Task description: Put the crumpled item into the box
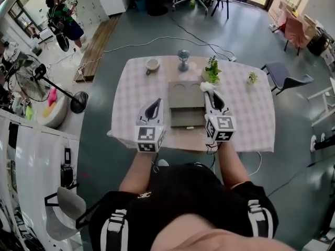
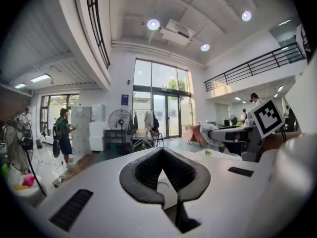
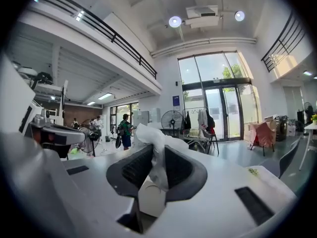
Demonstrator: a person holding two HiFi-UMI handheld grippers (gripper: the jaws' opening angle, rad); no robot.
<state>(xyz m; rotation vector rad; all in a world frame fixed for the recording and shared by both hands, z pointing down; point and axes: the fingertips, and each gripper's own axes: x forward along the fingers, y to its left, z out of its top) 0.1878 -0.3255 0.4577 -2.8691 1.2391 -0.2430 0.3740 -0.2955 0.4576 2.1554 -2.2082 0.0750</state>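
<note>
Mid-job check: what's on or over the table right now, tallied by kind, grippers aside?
Plants: 2, larger plant and small plant
Bowl: 1
Stemmed cup: 1
Box: 1
Crumpled item, held in right gripper: 1
Total: 6
</note>
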